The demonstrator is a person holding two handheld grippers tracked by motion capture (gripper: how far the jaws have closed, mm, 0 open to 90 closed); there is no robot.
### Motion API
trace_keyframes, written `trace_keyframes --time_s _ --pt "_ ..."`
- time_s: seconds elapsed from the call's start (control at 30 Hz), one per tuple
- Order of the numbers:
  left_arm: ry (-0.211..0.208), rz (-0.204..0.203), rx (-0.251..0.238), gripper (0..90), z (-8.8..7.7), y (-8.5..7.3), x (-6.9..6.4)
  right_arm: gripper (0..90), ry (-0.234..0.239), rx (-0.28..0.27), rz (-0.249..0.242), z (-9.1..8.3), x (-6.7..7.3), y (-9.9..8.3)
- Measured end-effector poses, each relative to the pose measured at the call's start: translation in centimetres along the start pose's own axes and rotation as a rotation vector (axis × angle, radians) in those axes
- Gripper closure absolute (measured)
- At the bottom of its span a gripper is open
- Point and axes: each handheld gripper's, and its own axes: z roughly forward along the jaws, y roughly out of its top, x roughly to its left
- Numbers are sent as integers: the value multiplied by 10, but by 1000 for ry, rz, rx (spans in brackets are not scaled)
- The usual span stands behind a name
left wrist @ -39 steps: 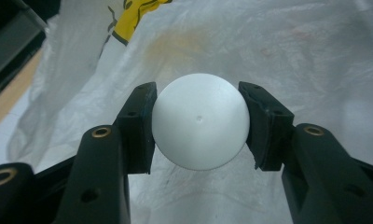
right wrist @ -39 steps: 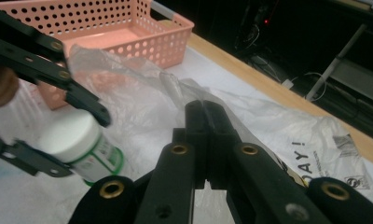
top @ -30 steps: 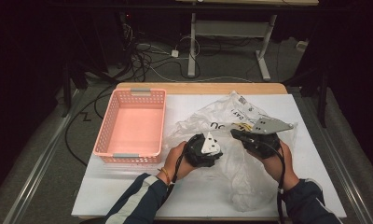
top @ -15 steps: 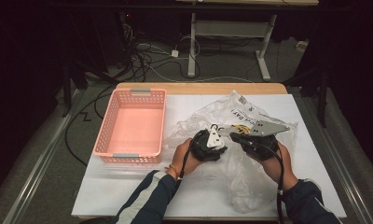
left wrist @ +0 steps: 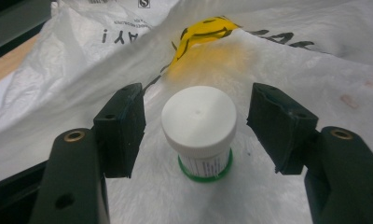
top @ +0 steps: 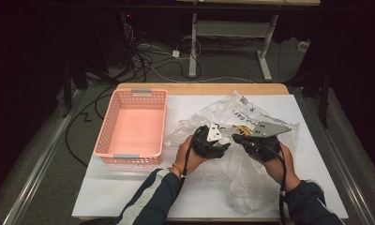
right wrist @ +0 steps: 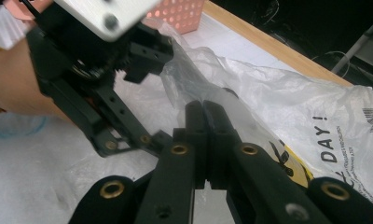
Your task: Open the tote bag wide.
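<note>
The left tongs [left wrist: 196, 123] stand open astride a small jar [left wrist: 201, 135], pads clear of it on both sides; their jaws have just been opening, with the jar between them and not pressed. The right tongs [right wrist: 206, 116] are closed on a fold of the clear plastic bag [right wrist: 287, 93], pinching the film and lifting it.

The jar stands upright on the crinkled bag, near the middle of the white counter [top: 129, 192], with the pink basket [top: 131, 129] well off to its left and empty. Its white lid is broad, smooth and rigid, so I judge it light and stiff but slippery; the straight side of the lid, pad against pad across it, looks the safest hold. The bag is thin, soft and slick, likely to slide or bunch under the jar, so the jar may tip if nudged.

The jar's label is mostly hidden below the lid, and its contents cannot be told. In the high view both hands and tongs cover the jar. The printing on the bag is cut off.
</note>
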Motion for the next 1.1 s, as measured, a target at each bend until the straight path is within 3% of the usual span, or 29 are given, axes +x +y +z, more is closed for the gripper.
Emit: trace_keyframes --time_s 0.03,0.07,0.13,0.2,0.3,0.37,0.43,0.57,0.7,0.77,0.93,1.1 --pt "0 0 0 336 0 0 0 900 0 0 0 0 0 0" --pt "-2 28 -1 318 -15 1 -2 900 0 0 -4 0 1 0" --pt "2 42 5 318 -22 0 -3 900 4 2 -8 -1 2 0" --pt "9 87 17 317 -39 -1 -8 900 5 3 -11 -2 3 0" --pt "37 119 9 314 -69 -6 -14 900 17 11 -23 -3 6 0" --pt "78 142 -32 309 -93 -11 -19 900 23 12 -26 -4 7 0" --pt "87 143 -59 309 -114 -17 -20 900 26 15 -29 -6 9 0" --pt "183 107 -40 265 -139 -34 -12 900 57 36 -38 -5 15 -2" --pt "225 58 7 265 -142 -49 1 898 77 68 -52 0 23 -4" --pt "236 14 31 265 -139 -52 6 898 81 68 -64 1 24 -4" --pt "263 -7 76 264 -132 -51 12 900 111 60 -67 -5 25 -3" --pt "256 -79 124 283 -121 -47 21 900 110 23 -64 -22 21 -4"
